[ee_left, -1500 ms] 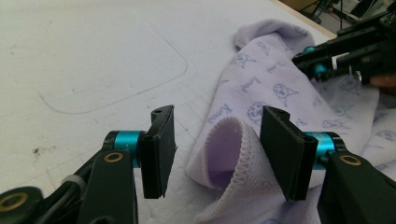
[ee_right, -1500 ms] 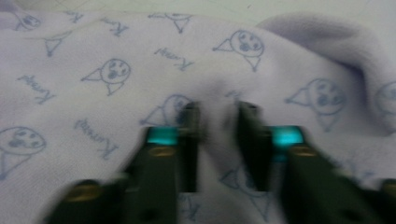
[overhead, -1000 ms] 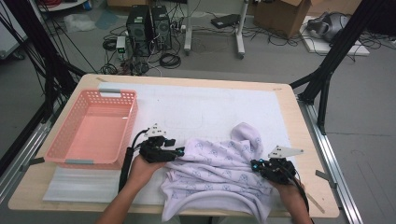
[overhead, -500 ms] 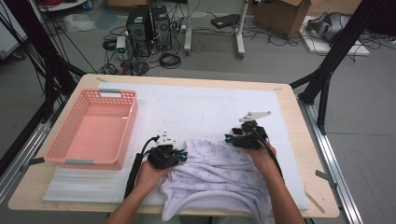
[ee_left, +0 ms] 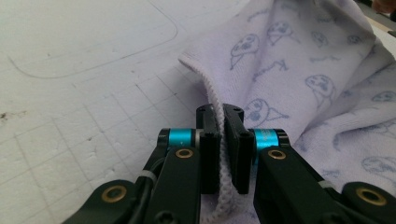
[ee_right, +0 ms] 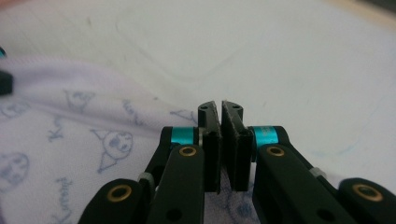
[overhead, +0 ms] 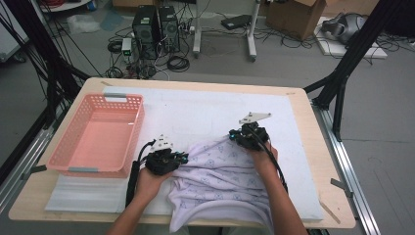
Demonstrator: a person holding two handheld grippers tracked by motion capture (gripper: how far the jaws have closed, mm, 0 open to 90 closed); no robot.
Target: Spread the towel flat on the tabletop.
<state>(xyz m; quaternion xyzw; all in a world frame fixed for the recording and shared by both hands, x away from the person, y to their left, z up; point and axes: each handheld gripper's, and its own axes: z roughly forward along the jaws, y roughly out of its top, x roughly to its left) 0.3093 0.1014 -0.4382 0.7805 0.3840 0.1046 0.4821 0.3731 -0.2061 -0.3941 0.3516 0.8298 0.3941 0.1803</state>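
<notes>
The left claw (ee_left: 222, 140) is pinching the ribbed hem of the pale lilac printed garment (overhead: 220, 181); in the left gripper view the jaws are standing nearly together with the white ribbed edge (ee_left: 212, 100) running up between the pads, so the cloth is being gripped at its border rather than in the loose middle. That choice probably gives a firm corner to pull from. In the high view this left claw (overhead: 183, 157) is sitting at the garment's near-left edge, with the cloth spreading away to its right.

The right claw (ee_right: 221, 140) has just been closing, and its jaws are now almost touching; in the right gripper view a thin fold of the garment is passing between them, so I judge it is holding the fabric at the far edge. In the high view the right claw (overhead: 234, 136) is resting at the top corner of the cloth, well apart from the left claw, with bare white mat (overhead: 195, 110) beyond it.

With two separate points held, the garment is lying bunched and wrinkled between and behind the claws, draping toward the person's edge of the tabletop (overhead: 313, 122). The spread grip looks meant for stretching or folding the piece flat. The pink basket (overhead: 63, 159) is waiting just to the left of the left claw, likely as the destination.
</notes>
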